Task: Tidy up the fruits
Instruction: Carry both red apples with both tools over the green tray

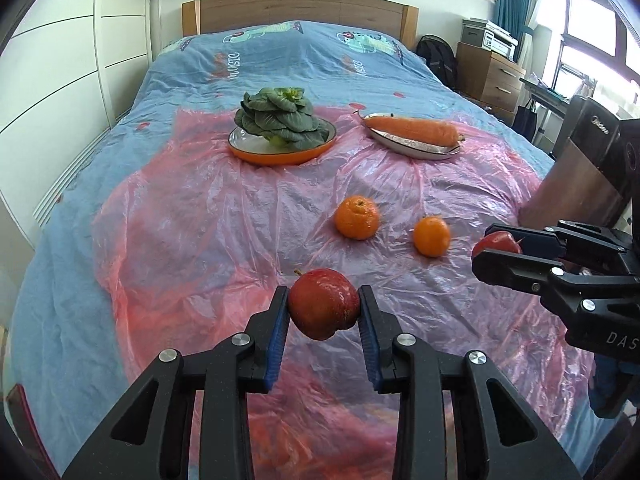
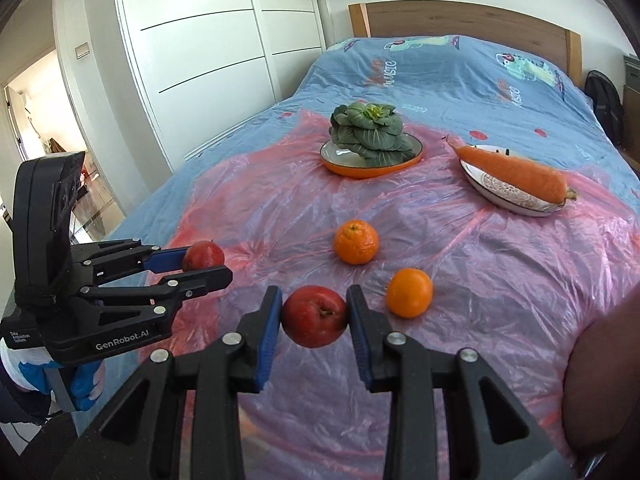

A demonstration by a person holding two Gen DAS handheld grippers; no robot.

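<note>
My left gripper (image 1: 323, 304) is shut on a red apple (image 1: 323, 303) and holds it above the pink plastic sheet (image 1: 192, 216). It also shows in the right wrist view (image 2: 208, 266), at left, with its apple (image 2: 203, 255). My right gripper (image 2: 314, 312) is shut on a second red apple (image 2: 314, 316); it shows in the left wrist view (image 1: 486, 246) at right, with that apple (image 1: 496, 243). Two oranges (image 1: 357, 217) (image 1: 431, 236) lie on the sheet beyond both grippers; they also show in the right wrist view (image 2: 356, 241) (image 2: 409, 292).
A leafy green vegetable (image 1: 278, 118) sits on an orange plate (image 1: 280, 154) at the back. A carrot (image 1: 414, 129) lies on a patterned white plate (image 1: 416, 148) to its right. The bed's wooden headboard (image 1: 300, 10) is behind. White wardrobe doors (image 2: 200, 40) stand at left.
</note>
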